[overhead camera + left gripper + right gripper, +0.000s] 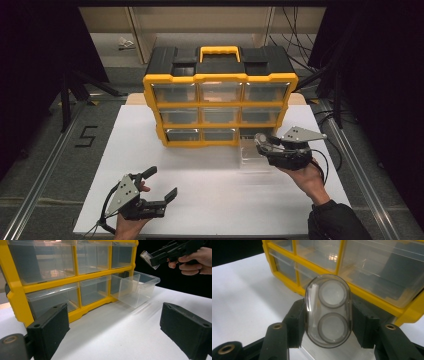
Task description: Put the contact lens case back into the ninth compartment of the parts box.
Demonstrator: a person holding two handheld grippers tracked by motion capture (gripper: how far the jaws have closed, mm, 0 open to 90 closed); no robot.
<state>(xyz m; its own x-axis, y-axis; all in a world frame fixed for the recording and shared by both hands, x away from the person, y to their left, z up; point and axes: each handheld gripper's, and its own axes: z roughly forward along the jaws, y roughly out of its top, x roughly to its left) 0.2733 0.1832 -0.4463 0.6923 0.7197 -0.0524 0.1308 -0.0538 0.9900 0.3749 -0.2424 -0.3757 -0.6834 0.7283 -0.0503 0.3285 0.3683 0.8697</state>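
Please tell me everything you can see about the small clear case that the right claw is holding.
The clear case is an oval box of see-through plastic. Inside show two round grey-rimmed discs, one above the other, and a thin white stick along one side. It stands upright, clamped at its sides between the right claw's black jaws, above the pulled-out bottom drawer of the yellow organizer.

A white table point(200, 190) carries a yellow-framed drawer organizer point(220, 100).

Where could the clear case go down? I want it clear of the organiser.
Bare white table lies between the left gripper and the right gripper, in front of the yellow organiser. Another free strip runs along the table's left edge. It is crowded at the pulled-out drawer, bottom right, where the clear case is held.
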